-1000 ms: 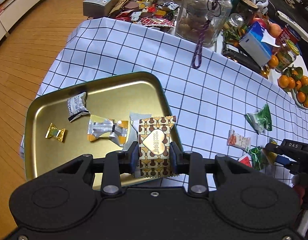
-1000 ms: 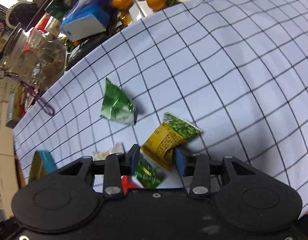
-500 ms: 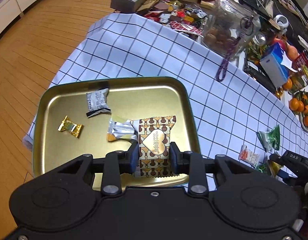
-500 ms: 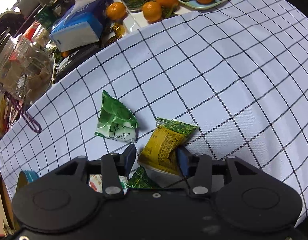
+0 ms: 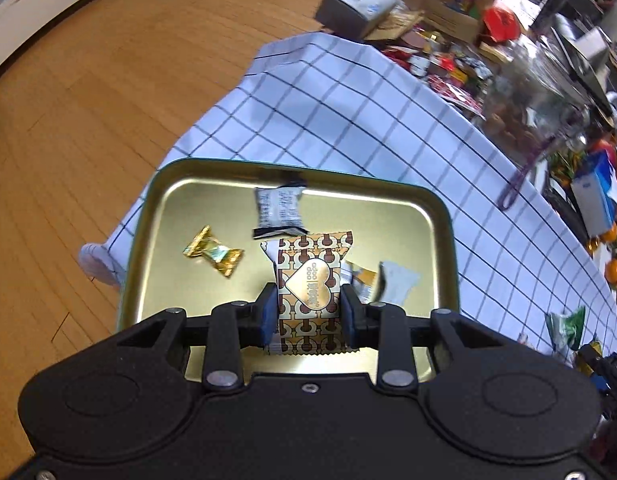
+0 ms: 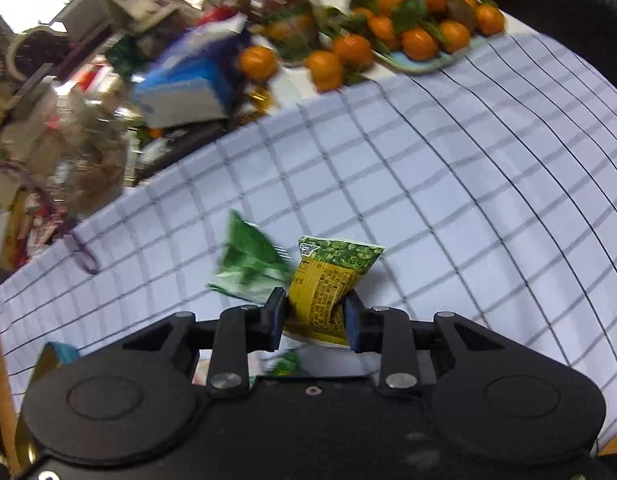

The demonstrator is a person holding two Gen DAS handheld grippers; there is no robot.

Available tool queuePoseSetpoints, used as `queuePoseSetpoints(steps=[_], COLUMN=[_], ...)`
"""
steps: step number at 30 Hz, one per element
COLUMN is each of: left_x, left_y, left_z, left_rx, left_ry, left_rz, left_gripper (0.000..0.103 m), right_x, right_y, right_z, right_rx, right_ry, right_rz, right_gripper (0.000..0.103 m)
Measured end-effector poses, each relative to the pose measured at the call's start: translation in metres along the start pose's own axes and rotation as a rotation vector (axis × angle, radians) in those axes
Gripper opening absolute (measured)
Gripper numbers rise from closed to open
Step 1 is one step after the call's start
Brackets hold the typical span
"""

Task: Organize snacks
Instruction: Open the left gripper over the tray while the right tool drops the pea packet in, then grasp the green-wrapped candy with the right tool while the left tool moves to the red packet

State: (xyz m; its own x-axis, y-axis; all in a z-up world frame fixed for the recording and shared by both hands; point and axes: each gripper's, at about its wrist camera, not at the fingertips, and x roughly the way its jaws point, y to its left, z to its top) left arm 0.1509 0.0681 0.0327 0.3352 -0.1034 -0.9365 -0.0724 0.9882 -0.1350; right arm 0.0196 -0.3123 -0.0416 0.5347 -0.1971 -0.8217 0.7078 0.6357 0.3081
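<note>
Our left claw (image 5: 308,312) is clamped on the brown packet (image 5: 310,292), which stands upright between the pads above the near half of the gold tray (image 5: 444,248); we judge it is held there for release among the three sweets lying just ahead. Our right claw (image 6: 315,316) pinches the yellow packet (image 6: 328,284), lifted off the counter (image 6: 448,200), with a green packet (image 6: 250,262) just to its left.
</note>
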Motion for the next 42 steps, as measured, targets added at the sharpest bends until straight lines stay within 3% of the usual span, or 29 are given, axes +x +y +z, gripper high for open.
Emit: queuePoseSetpoints(steps=[5,10,16,27,34,42], left_x=[0.005,0.010,0.010,0.013,0.014,0.021], left_y=[0.018,0.021,0.024,0.010,-0.003,-0.014], left_z=[0.004,0.002,0.003,0.000,-0.005,-0.008], left_rx=[-0.057,-0.045,-0.034,0.004,0.057,0.068], left_ry=[0.015,0.028,0.030,0.048,0.051,0.079], left_rz=[0.033,0.061,0.091,0.060,0.046,0.050], left_gripper=[0.040,0.041,0.041,0.041,0.041,0.041], right_x=[-0.020,-0.031,-0.044,-0.051,-0.052,-0.038], right_y=[0.050,0.102,0.140,0.160,0.154,0.145], right_z=[-0.017,-0.047,-0.084,-0.116,-0.110,-0.097], right_rx=[-0.183,-0.360,-0.559,-0.668,-0.646,-0.569], right_ry=[-0.048,-0.027,-0.011,0.019,0.016,0.078], right_rz=[0.200,0.388,0.518,0.594,0.574,0.497], right_gripper=[0.032,0.032,0.032,0.036,0.036,0.036])
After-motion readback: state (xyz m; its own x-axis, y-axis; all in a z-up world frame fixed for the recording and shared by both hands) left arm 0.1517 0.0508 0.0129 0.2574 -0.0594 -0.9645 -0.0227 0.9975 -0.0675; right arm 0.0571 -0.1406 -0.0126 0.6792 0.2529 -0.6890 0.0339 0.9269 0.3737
